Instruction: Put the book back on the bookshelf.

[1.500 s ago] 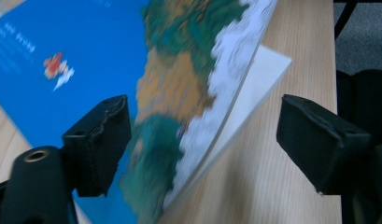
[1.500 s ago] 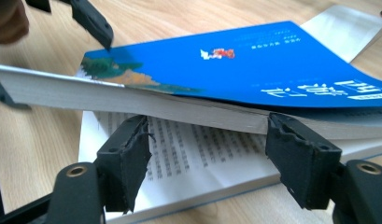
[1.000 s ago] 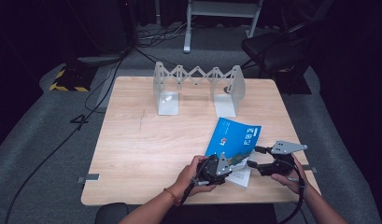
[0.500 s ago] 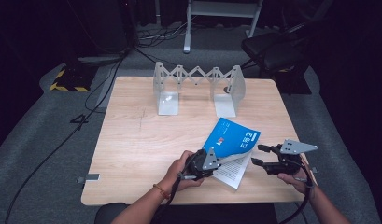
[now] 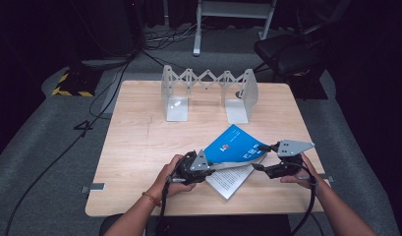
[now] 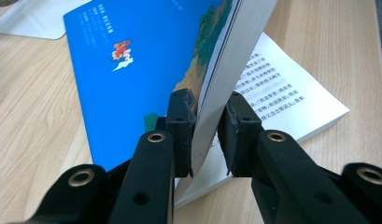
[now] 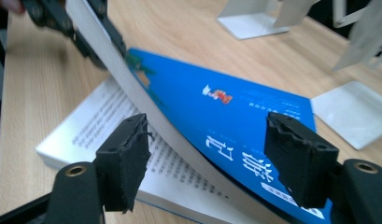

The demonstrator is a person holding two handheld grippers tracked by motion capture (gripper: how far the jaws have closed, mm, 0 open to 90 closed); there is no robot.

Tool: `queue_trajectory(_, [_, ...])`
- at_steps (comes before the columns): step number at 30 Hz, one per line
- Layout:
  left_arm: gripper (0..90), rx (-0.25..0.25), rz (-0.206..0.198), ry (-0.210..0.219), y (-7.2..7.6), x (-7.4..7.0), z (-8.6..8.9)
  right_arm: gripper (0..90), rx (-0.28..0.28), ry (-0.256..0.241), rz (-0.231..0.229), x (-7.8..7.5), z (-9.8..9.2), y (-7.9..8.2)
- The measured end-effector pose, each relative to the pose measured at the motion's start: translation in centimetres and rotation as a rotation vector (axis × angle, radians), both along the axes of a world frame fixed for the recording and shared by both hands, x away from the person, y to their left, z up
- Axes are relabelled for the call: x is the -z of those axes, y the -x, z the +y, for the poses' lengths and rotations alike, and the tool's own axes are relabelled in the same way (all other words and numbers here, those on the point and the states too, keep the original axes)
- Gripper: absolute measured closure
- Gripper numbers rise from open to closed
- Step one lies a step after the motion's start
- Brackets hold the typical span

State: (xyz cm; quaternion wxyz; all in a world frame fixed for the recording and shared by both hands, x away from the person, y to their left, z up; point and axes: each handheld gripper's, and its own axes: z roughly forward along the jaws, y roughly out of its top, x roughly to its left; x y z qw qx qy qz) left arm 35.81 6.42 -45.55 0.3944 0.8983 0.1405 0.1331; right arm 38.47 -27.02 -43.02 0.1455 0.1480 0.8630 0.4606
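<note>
Left gripper (image 6: 206, 133) clamped on a raised sheaf of pages and blue front cover of a paperback book (image 6: 146, 70), black pads (image 6: 181, 123) pressed against cover on one side and white page block on the other. Seen from above, same left gripper (image 5: 204, 166) held low over near part of wooden table (image 5: 139, 142), gripped in a hand (image 5: 171, 176) with a band at the wrist, lifted cover slanting up and away from it toward the far right. Beneath and just beyond the jaws, open book (image 5: 235, 157) lying flat on its remaining pages, printed text (image 6: 277, 88) exposed, lower corner pointing toward the near table edge.

Right gripper (image 7: 207, 168) held wide apart, jaws straddling the fore-edge of the lifted section without visibly touching it, one pad (image 7: 125, 161) over the printed page, the other over the blue cover (image 7: 226, 116). From above, right gripper (image 5: 262, 157) at the book's right side, grey three-cornered plate (image 5: 294, 147) on top, cable trailing back along the forearm.

Cover bright blue with white lettering and a small red-and-white emblem, curved upward in a bend between the two tools. Farther off, beyond both grippers, a metal expandable book rack (image 5: 208, 91) standing near the table's far edge, well apart from the book.
</note>
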Motion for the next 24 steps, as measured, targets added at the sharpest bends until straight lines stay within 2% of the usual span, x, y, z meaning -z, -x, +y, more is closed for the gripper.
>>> queue_trajectory(1, [74.8, -0.001, -0.005, -0.002, -0.1, 0.0, 0.2, 29.7, -0.016, 0.012, 0.012, 0.3, 0.3, -0.1])
queue_trajectory(2, [74.8, -0.004, -0.002, -0.006, -0.1, 0.0, 0.5, 29.6, -0.018, 0.046, 0.000, 0.7, 0.6, -0.3])
queue_trajectory(4, [74.5, -0.003, 0.003, -0.003, -0.3, -0.1, 0.9, 30.8, -0.022, 0.077, -0.015, 1.3, 1.0, -0.5])
queue_trajectory(5, [74.3, -0.002, 0.004, -0.003, -0.4, -0.1, 1.2, 33.0, -0.008, 0.101, -0.036, 1.7, 1.1, -0.6])
queue_trajectory(9, [73.3, 0.004, 0.031, 0.001, -1.0, 0.0, 2.1, 37.6, 0.054, 0.153, -0.065, 3.2, 1.3, -1.4])
queue_trajectory(11, [73.1, 0.008, 0.045, 0.013, -1.4, -0.1, 2.5, 38.1, 0.067, 0.129, -0.048, 3.6, 1.0, -2.0])
queue_trajectory(14, [73.3, 0.015, 0.055, 0.022, -1.9, -0.3, 3.1, 48.1, 0.070, 0.086, -0.051, 3.7, 0.5, -2.2])
queue_trajectory(16, [73.1, 0.011, 0.069, 0.030, -2.3, -0.4, 3.5, 53.9, 0.053, 0.076, -0.070, 3.6, 0.4, -2.2])
queue_trajectory(18, [70.6, 0.010, 0.083, 0.030, -2.6, -0.4, 3.7, 59.6, 0.036, 0.096, -0.100, 3.5, 0.7, -1.9])
queue_trajectory(21, [64.9, -0.011, 0.073, 0.018, -2.4, -0.5, 3.8, 64.4, 0.030, 0.139, -0.145, 3.3, 1.3, -1.3])
queue_trajectory(24, [54.8, -0.026, 0.056, 0.001, -1.6, -0.8, 3.2, 66.0, 0.038, 0.154, -0.157, 3.1, 1.7, -1.0])
